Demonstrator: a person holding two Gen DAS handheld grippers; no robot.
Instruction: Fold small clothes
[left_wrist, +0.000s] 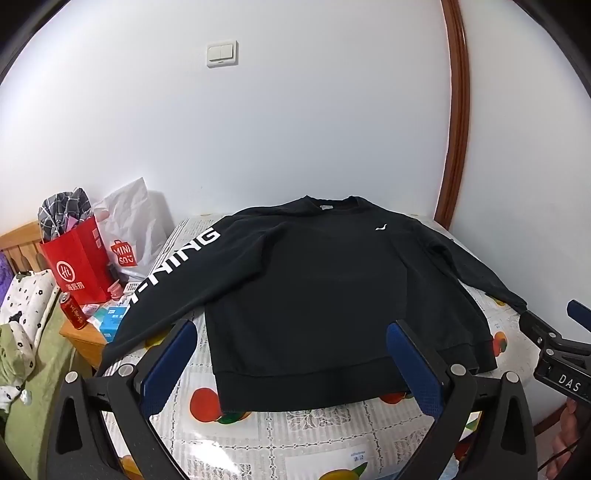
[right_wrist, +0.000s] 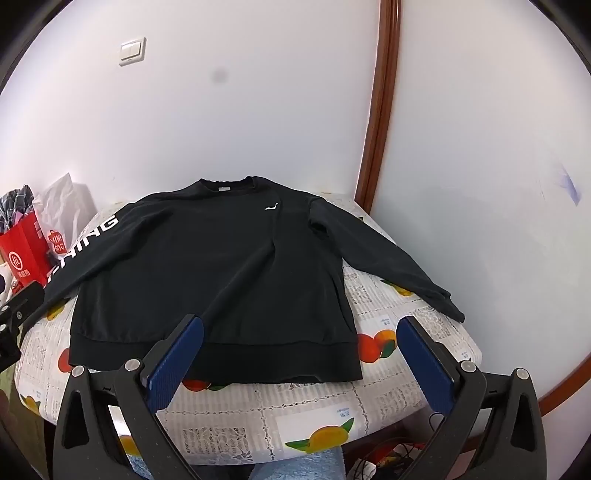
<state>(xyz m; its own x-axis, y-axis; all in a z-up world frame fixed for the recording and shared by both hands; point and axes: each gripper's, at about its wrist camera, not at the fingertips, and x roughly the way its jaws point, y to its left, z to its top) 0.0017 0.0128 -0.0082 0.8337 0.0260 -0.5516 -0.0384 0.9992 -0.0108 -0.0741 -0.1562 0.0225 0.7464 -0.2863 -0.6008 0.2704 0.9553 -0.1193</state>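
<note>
A black long-sleeved sweatshirt (left_wrist: 317, 291) (right_wrist: 207, 273) lies flat and face up on a small table with a fruit-print cloth (left_wrist: 280, 432) (right_wrist: 399, 317), collar toward the wall. White lettering runs down its left-hand sleeve (left_wrist: 173, 258), which hangs over the table's left edge. The other sleeve (right_wrist: 391, 258) stretches to the right. My left gripper (left_wrist: 291, 332) hovers open above the hem's left part, nothing between its blue pads. My right gripper (right_wrist: 301, 328) hovers open over the hem's right corner, also holding nothing. The right gripper (left_wrist: 554, 328) also shows at the right edge of the left wrist view.
Left of the table stand a red paper bag (left_wrist: 79, 266), a white plastic bag (left_wrist: 129, 229), a red can (left_wrist: 73, 309) and small boxes on a wooden stand. A bed with green cover (left_wrist: 33, 369) lies farther left. A white wall and brown door frame (left_wrist: 456, 110) stand behind.
</note>
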